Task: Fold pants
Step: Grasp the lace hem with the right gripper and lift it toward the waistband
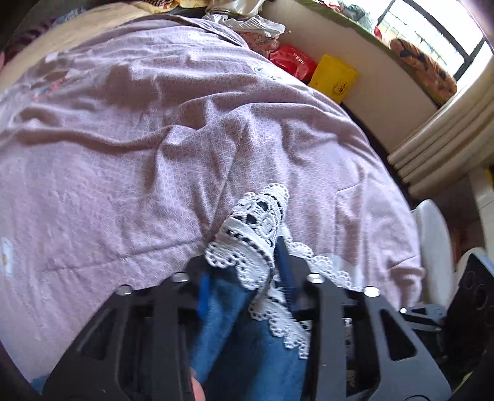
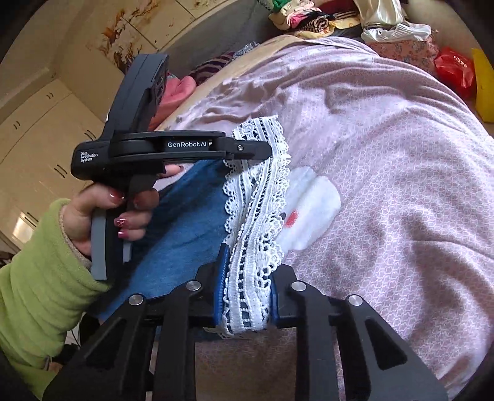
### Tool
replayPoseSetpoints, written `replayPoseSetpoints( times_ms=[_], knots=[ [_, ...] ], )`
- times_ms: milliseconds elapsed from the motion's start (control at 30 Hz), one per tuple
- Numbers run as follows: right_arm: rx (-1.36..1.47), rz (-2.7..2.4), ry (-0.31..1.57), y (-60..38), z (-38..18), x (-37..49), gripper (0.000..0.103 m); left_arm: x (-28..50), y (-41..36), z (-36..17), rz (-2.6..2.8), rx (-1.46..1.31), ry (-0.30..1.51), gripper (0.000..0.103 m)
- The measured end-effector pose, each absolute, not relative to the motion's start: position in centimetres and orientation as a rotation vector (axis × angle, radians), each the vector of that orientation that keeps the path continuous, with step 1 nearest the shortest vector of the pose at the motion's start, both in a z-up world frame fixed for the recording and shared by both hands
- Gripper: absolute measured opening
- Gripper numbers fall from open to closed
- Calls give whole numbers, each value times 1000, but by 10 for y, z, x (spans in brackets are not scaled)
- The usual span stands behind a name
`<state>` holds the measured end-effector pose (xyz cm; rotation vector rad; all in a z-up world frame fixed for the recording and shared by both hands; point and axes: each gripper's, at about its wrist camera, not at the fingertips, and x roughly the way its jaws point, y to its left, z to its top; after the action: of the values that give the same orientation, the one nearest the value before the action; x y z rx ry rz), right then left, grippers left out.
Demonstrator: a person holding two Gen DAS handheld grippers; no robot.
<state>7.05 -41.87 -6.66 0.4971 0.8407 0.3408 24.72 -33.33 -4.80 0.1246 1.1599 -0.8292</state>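
Blue pants (image 2: 182, 222) w/ white lace hem (image 2: 259, 216) lie on a pink patterned bedsheet (image 2: 401, 185); both tongs clamp the lace edge. Right gripper (image 2: 247, 296): jaws pressed onto the lace hem, fabric bunched between the blue pads. Left gripper (image 1: 247, 262): jaws pinched on the same hem further along, lace poking up past the tips; seen from the right cam it's held side-on by a hand (image 2: 102, 212) in a green sleeve (image 2: 40, 277). Denim stretches between the two grips; white patch w/ red spot (image 2: 308, 209) on the sheet just beside the lace. Clothes pile (image 2: 308, 15) at the far bed end; red bag (image 1: 293, 61) & yellow bag (image 1: 335, 77) near the wall.
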Motion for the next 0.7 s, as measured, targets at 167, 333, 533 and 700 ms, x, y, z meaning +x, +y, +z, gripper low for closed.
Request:
replayPoseSetpoints(
  times_ms=[167,333,533,700],
  knots=[
    [421,354,799,-403,-46,63,20,241,-307,-34,-897,-16,1115,15],
    [337,393,739,-377,-15,55,20,233,-268,-6,-965,-134,1021,15],
    [223,480,692,-332,14,47,20,219,-211,19,-1003,-211,910,16],
    [143,568,709,-284,14,54,20,213,-163,15,-964,-250,894,22]
  ],
)
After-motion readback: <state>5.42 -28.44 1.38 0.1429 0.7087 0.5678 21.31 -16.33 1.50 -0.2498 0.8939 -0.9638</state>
